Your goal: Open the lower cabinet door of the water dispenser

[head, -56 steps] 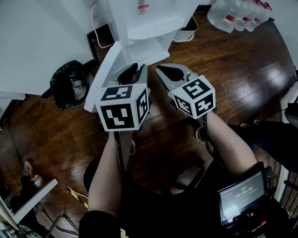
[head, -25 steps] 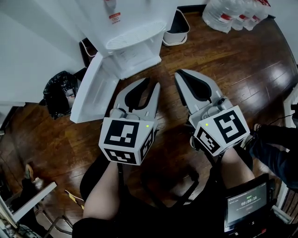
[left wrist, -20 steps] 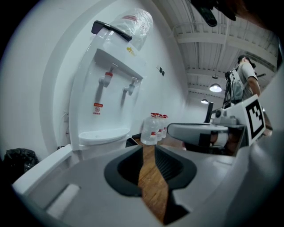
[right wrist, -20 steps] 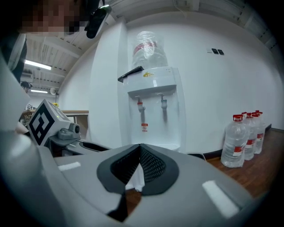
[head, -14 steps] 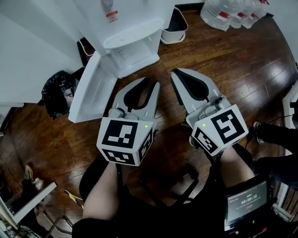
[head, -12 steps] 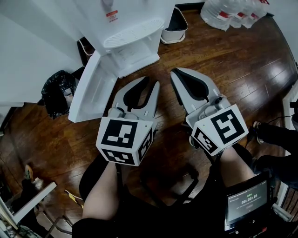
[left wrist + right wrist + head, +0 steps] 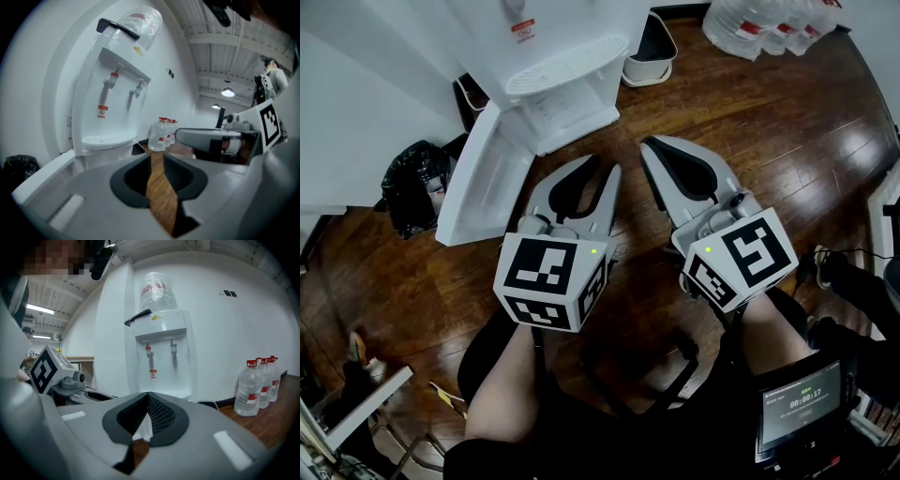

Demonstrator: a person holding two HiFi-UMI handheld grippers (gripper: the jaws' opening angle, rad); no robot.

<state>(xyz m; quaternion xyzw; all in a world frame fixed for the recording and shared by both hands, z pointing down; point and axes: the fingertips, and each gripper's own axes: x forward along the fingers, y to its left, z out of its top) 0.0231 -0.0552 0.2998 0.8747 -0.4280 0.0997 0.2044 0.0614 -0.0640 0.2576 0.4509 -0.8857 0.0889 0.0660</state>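
- Fingers on my right gripper (image 7: 649,148) pressed together and empty; those on my left gripper (image 7: 598,169) a narrow slit apart, nothing between them.
- Lower cabinet door (image 7: 483,178) of the water dispenser (image 7: 567,80) stands swung wide to the left, near my left gripper; the job looks done.
- Risk, as I judge it: a forward drift of my left gripper would clip the door's free edge and knock it back shut, or strain its hinge.
- Door's outer side sits near the black bin bag (image 7: 412,178) and the wall, so there is little room there.
- Bare wood floor (image 7: 769,141) opens to the right, toward the water bottles (image 7: 759,23).
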